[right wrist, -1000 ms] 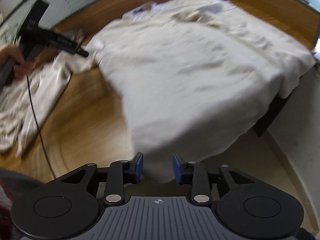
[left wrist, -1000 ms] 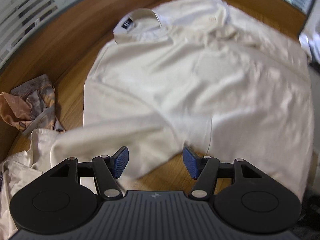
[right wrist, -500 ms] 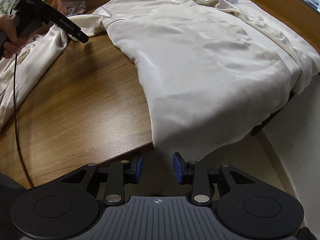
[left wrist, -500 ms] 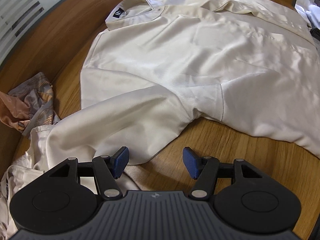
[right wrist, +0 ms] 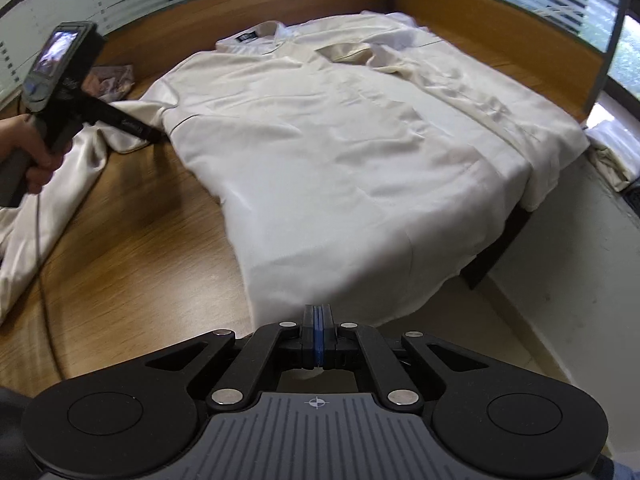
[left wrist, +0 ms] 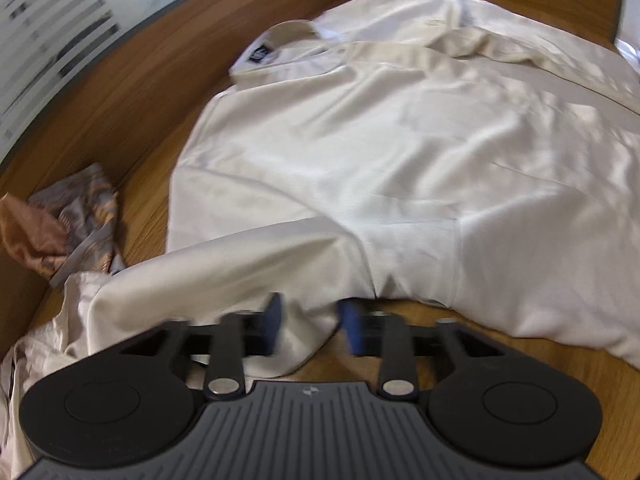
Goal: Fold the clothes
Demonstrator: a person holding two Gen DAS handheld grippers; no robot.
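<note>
Left wrist view: a cream shirt (left wrist: 400,152) lies spread flat on the wooden tabletop (left wrist: 132,92), collar (left wrist: 280,46) at the far end, so its edges can be picked up for folding. My left claw (left wrist: 310,326) straddles the near sleeve (left wrist: 224,268); its jaws have just been closing on it, cloth lies between the blue pads (left wrist: 273,320), and motion blur hides whether they pinch it yet. I judge this grip is meant to carry the sleeve in over the body.

In the right wrist view, my right claw (right wrist: 317,334) is clenched on the shirt's hem (right wrist: 320,296), which hangs over the tabletop's near edge; its jaws have just been closing, and a sliver of cloth shows between the pads. That hold likely keeps the lower corner ready to lift. A crumpled patterned cloth (left wrist: 68,228) sits aside by the wall, clear of the fold.
</note>
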